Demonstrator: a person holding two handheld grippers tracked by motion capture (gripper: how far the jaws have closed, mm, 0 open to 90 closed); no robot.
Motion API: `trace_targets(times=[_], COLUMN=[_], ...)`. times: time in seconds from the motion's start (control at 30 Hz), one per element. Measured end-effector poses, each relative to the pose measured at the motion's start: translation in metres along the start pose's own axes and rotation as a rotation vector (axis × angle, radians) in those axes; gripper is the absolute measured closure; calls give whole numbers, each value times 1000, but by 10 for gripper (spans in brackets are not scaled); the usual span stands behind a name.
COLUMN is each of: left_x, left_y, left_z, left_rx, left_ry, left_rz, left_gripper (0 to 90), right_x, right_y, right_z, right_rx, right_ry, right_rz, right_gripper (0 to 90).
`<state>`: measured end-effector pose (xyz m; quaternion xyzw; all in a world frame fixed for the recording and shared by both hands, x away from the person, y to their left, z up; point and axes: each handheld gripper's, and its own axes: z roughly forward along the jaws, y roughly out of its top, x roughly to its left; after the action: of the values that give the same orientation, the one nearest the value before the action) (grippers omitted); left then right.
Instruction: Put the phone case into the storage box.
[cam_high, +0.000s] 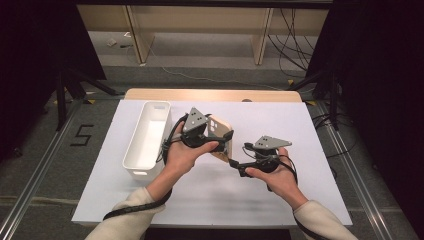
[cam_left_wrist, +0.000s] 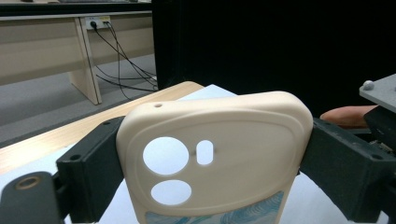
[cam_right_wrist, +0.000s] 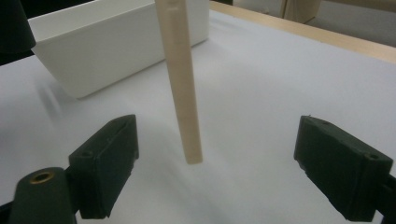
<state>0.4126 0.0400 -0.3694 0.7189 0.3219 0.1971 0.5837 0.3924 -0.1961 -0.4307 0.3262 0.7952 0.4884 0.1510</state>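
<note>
A beige phone case (cam_left_wrist: 219, 144) with camera cut-outs is held upright over the middle of the white table (cam_high: 280, 120). My left gripper (cam_left_wrist: 215, 172) is shut on it, one black jaw pressing on each long side. In the high view the case (cam_high: 220, 131) sits just right of the left hand. My right gripper (cam_right_wrist: 224, 163) stands open, and the case's lower end (cam_right_wrist: 184, 93), seen edge-on, hangs between its jaws with a wide gap on each side. From above, the right gripper (cam_high: 239, 157) points left at the bottom corner of the case.
A long white bin (cam_high: 147, 135) stands at the left of the table, close behind the case in the right gripper view (cam_right_wrist: 107, 42). The wooden table edge (cam_high: 210, 94) runs along the back. Cables and desk legs lie on the floor beyond.
</note>
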Motion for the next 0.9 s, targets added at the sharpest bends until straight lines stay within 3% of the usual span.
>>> trace_targets(times=[0.33, 0.9], left_x=[12, 26], left_y=[-4, -6], left_z=[-16, -35], left_rx=[8, 10], left_ry=[38, 85], left_rz=[-2, -7], left_gripper=[106, 107], right_x=[-1, -10], right_y=[-2, -12], right_z=[-12, -34], right_rx=[-58, -81], right_ry=[18, -6], right_rz=[-43, -39], right_gripper=[106, 103])
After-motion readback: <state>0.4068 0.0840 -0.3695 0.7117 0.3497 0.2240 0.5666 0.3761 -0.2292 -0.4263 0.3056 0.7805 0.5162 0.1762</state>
